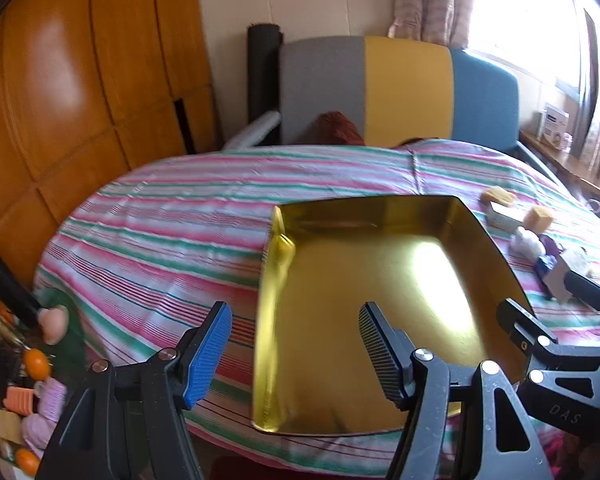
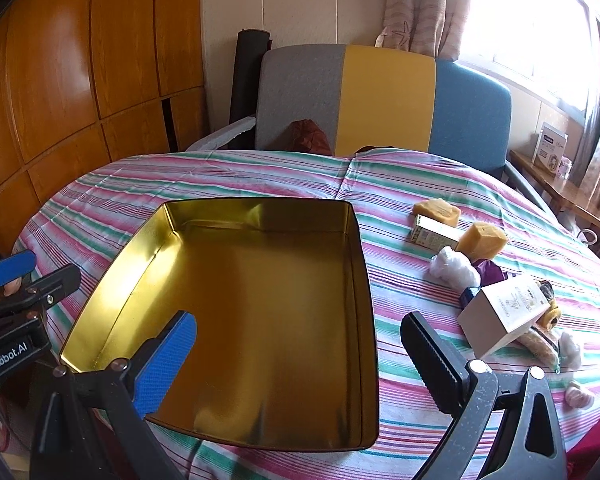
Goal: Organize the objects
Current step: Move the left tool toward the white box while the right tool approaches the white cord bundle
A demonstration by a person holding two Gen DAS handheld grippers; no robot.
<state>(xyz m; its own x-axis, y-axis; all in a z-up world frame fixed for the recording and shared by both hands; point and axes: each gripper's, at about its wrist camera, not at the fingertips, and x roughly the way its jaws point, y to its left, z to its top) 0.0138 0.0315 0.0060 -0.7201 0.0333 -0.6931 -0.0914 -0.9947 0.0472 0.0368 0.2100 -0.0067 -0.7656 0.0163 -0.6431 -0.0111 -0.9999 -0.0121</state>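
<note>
An empty gold tin tray [image 2: 236,240] lies on the striped tablecloth; it also shows in the left wrist view [image 1: 284,264]. My left gripper [image 1: 296,344] is open and empty, straddling the tray's left wall near its front corner. My right gripper [image 2: 300,356] is open and empty over the tray's front right part. Right of the tray lie two yellow soap blocks [image 2: 438,210], [image 2: 484,240], a small carton [image 2: 432,236], a white wad [image 2: 454,270], a purple item [image 2: 488,272] and a white box [image 2: 500,312].
A grey, yellow and blue chair [image 2: 380,96] stands behind the table. Wooden cupboards [image 2: 80,80] fill the left. Small toys and clutter [image 1: 32,380] lie low at the left. A small pink shell-like item [image 2: 578,394] sits near the table's right front edge.
</note>
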